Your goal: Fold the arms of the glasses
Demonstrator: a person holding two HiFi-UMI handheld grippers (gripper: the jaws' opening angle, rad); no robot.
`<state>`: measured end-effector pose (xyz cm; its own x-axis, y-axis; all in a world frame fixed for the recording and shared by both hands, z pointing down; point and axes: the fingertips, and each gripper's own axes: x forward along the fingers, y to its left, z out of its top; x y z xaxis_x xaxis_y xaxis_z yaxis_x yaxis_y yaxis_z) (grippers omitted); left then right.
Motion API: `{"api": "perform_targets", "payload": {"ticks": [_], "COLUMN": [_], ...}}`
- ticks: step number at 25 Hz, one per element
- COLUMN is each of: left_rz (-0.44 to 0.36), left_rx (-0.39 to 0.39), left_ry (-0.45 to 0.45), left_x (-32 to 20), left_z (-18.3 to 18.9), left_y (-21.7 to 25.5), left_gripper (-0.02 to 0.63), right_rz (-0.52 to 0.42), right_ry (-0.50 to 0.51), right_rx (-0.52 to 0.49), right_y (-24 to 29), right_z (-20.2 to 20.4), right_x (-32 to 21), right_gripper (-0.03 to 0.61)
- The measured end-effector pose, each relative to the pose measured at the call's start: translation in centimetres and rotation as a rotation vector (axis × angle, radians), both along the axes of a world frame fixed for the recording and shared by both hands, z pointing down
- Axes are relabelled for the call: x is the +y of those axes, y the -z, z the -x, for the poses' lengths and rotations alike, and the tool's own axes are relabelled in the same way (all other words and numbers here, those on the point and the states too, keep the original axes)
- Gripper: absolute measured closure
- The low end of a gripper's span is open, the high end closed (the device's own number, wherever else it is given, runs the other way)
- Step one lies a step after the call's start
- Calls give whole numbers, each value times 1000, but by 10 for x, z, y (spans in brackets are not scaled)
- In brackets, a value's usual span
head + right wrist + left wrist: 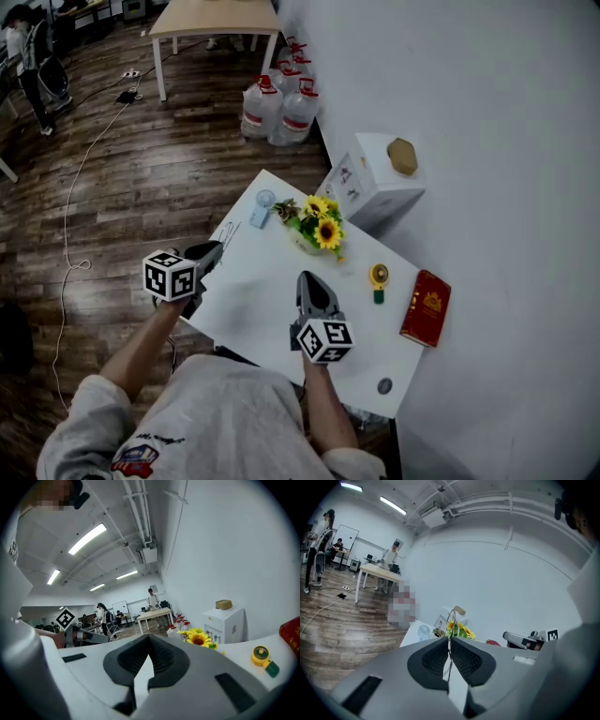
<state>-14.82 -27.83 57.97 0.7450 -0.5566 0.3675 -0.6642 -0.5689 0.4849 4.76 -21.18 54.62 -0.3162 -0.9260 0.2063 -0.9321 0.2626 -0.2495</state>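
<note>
Left gripper view showed our L gripper (449,641) clamped on the glasses (451,624), R gripper (149,639) shut & empty; we judged a twist could slip that thin wire.

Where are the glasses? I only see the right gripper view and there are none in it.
Observer: The left tongs are shut on the glasses, a thin wire frame.
Operator: Are they lying flat?
Observer: No. In the left gripper view the frame sticks up past the tongs' tips, in front of the sunflowers.
Operator: What else can't I see?
Observer: A small fan stands near the table's far corner.
</note>
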Motion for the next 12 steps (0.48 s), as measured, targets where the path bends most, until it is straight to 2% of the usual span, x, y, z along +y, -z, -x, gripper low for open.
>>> {"api": "perform_targets", "payload": {"ticks": [12], "left_rz": [3], "left_rx": [-11], "left_ry": [-28], "left_x": [7], "left_z": [-4], "left_y": [-2], "left_gripper": [597], "right_rz": [-15], "right_ry": [10], "right_rx": [-3], "right_y": [11], "right_z": [4], "right_x": [6], "right_gripper": [581]}}
